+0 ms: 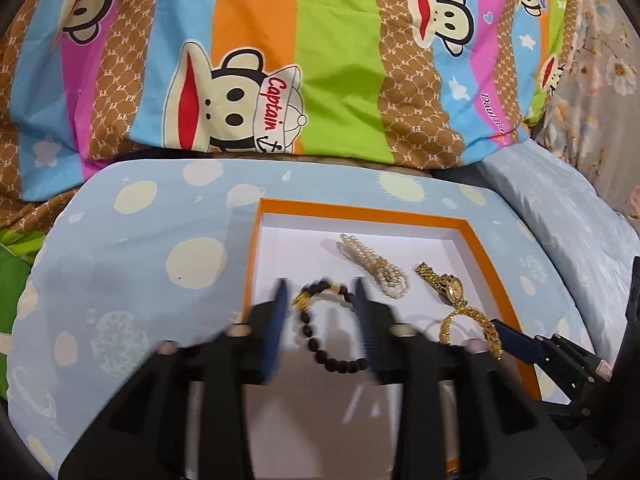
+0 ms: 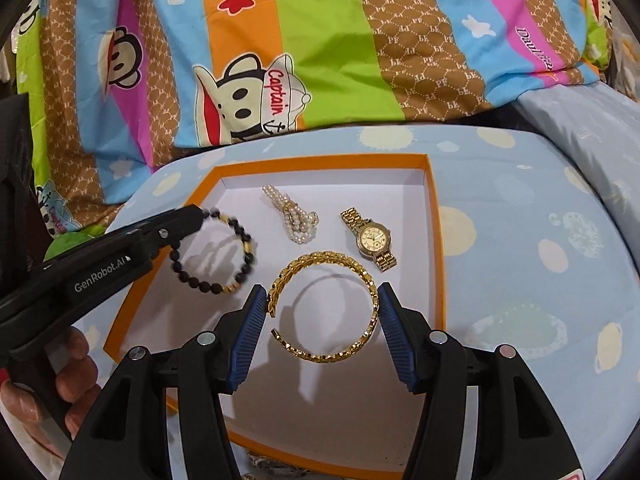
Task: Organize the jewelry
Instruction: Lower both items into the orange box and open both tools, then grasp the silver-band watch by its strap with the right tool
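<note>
A bed fills the scene, with a bright striped cartoon-monkey quilt (image 2: 320,40) bunched at the back and a pale blue cushion printed with cream planets (image 2: 520,240) in front of it. On this cushion sits a shallow orange-rimmed box with a white floor (image 2: 320,159), and four pieces already lie inside it.

A white pearl bracelet with a gold clasp (image 2: 292,214) rests toward the far wall, and a gold-link wristwatch with a cream dial (image 2: 370,238) lies just to its right. Nearer, a dark round-bead bracelet with gold spacers (image 2: 212,254) lies on the left of the floor, and an open gold chain-pattern bangle (image 2: 326,308) lies at the centre front.

The left gripper (image 1: 320,312) has its fingers (image 1: 280,312) spread wide on either side of the dark bracelet, gripping nothing; this view is blurred, so contact cannot be judged. The right gripper (image 2: 322,316) also stands open, its blue ribbed fingers (image 2: 252,332) flanking the gold bangle, one pad very near the bangle's left edge.

The task looks well along, as a judgement: the four pieces are in the box and lie apart. Something metallic (image 2: 272,470) peeks out at the bottom edge in front of the box, too cut off to name, so a piece or more may still be waiting.
</note>
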Action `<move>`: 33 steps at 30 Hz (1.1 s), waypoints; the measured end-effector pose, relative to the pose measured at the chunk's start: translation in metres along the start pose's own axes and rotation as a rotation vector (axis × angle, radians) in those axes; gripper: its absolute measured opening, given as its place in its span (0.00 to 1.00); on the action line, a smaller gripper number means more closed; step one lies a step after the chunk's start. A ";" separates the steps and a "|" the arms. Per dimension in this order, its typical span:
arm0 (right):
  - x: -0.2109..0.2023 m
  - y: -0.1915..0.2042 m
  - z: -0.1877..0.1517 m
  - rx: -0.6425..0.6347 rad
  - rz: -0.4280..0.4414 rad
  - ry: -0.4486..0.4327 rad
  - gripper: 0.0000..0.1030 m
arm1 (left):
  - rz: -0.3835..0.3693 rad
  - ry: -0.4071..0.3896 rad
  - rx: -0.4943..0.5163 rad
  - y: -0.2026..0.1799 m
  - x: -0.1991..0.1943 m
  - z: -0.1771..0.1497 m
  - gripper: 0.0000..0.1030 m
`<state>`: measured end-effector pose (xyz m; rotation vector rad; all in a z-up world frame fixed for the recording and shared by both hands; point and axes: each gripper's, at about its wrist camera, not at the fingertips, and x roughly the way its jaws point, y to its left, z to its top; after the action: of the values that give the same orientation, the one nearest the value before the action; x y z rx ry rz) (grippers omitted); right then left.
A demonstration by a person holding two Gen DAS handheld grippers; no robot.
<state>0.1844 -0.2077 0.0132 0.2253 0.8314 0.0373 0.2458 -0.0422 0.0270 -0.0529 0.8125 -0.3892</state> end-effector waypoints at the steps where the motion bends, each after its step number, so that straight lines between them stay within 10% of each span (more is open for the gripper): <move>1: -0.004 -0.001 0.002 0.005 0.004 -0.012 0.55 | -0.002 -0.016 -0.014 0.003 -0.004 0.001 0.49; 15: -0.110 -0.025 -0.063 0.039 0.006 -0.123 0.61 | 0.000 -0.112 -0.044 0.032 -0.122 -0.046 0.70; 33: -0.060 -0.028 -0.078 -0.029 -0.021 0.033 0.56 | -0.012 0.062 0.045 -0.014 -0.114 -0.151 0.70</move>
<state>0.0850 -0.2276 -0.0005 0.1896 0.8651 0.0335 0.0620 0.0009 0.0052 -0.0037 0.8644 -0.4223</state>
